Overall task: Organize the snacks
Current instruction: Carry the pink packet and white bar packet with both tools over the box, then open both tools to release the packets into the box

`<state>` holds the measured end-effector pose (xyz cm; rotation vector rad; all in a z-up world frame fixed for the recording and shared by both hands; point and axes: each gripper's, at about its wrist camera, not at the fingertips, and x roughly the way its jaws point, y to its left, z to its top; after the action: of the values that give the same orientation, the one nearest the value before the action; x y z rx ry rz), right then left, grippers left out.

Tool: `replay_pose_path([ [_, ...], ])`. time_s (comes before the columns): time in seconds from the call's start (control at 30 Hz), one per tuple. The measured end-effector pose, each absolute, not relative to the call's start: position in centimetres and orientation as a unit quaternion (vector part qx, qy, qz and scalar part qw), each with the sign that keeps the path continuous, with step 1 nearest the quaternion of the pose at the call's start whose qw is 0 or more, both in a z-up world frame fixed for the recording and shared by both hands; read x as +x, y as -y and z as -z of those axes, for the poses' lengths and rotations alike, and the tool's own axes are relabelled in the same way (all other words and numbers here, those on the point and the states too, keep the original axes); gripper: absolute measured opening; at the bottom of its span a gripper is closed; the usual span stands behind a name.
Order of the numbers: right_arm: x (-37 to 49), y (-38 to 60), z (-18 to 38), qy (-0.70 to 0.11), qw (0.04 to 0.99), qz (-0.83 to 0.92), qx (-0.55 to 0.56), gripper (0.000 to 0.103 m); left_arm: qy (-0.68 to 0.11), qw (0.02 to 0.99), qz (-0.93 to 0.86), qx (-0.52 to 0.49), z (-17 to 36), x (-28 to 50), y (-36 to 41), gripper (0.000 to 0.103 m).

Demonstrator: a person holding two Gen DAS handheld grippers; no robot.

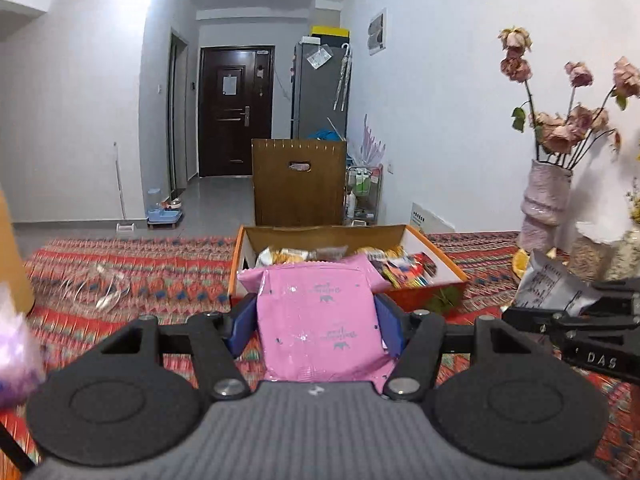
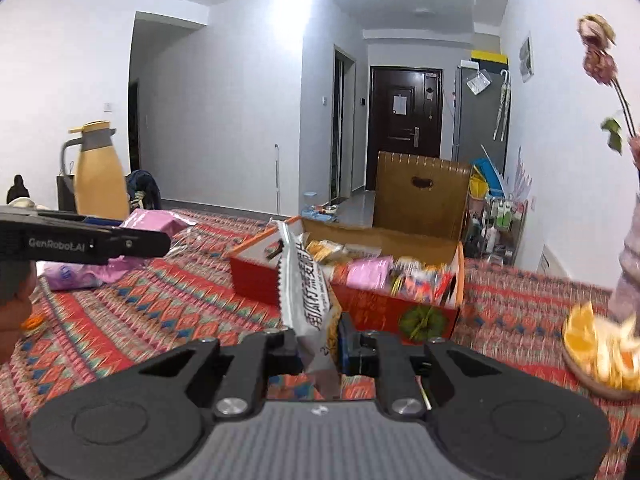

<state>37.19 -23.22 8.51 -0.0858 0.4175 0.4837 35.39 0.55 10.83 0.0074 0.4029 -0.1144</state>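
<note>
My left gripper (image 1: 316, 320) is shut on a pink snack packet (image 1: 320, 320), held above the table in front of the open orange snack box (image 1: 444, 256). The box holds several mixed snack packets. My right gripper (image 2: 320, 344) is shut on a white and grey snack packet (image 2: 306, 288), held upright near the box (image 2: 360, 308). The right gripper with its white packet (image 1: 548, 284) shows at the right edge of the left wrist view. The left gripper with the pink packet (image 2: 156, 222) shows at the left of the right wrist view.
A red patterned cloth (image 1: 160, 276) covers the table. A clear glass bowl (image 1: 100, 288) lies left. A pink vase of dried roses (image 1: 544, 200) stands right, with a plate of orange slices (image 2: 600, 352). A yellow jug (image 2: 98, 172) and purple packet (image 2: 68, 276) sit left. A wooden chair (image 1: 298, 180) stands behind the box.
</note>
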Motion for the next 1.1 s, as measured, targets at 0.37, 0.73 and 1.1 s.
replay_pose_path([
  [0.37, 53.4, 20.6, -9.1, -0.231, 0.943, -0.226, -0.072, 0.016, -0.247, 0.968, 0.046, -0.008, -8.5, 53.0, -0.4, 0.063],
  [0.73, 70.4, 16.7, -4.7, -0.345, 0.913, -0.204, -0.074, 0.017, -0.308, 0.948, 0.052, -0.061, -3.8, 64.6, -0.4, 0.067],
  [1.1, 70.2, 17.0, -4.2, -0.339, 0.917, -0.203, -0.049, 0.066, -0.288, 0.954, 0.066, -0.056, -4.8, 62.8, -1.7, 0.085],
])
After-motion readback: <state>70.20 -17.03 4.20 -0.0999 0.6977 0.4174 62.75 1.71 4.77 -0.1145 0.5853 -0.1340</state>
